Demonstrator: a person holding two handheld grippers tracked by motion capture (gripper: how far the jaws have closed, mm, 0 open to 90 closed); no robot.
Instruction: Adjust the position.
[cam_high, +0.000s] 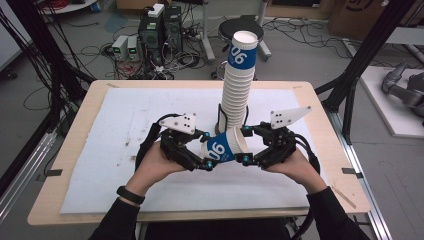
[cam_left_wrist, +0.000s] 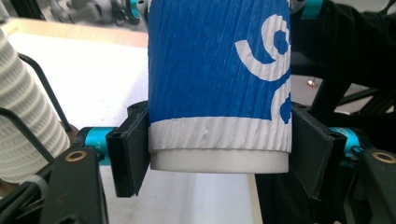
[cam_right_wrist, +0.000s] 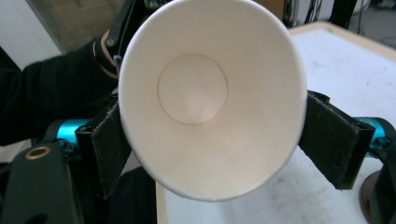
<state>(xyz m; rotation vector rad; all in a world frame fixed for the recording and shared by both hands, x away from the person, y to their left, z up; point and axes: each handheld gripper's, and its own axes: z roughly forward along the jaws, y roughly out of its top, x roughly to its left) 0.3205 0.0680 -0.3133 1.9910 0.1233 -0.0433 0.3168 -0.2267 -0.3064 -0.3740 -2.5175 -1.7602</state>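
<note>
Item: one paper cup (cam_high: 225, 147), blue ribbed sleeve with white "90" lettering, white band and plain white foot at its base, white inside. We log it held above the white table mat (cam_high: 115, 130), near the middle of the table (cam_high: 75, 125), just in front of the tall cup stack (cam_high: 239, 85).

Left: our left gripper (cam_high: 206, 149) has its jaws closed against the cup's base end; in the left gripper view the black pads (cam_left_wrist: 128, 154) press both sides of the white band.

Right: our right gripper (cam_high: 246, 145) has its jaws set wider, pads (cam_right_wrist: 109, 140) touching the rim on both sides.

Orientation: long axis roughly level, left to right; base points left, open mouth right.
</note>
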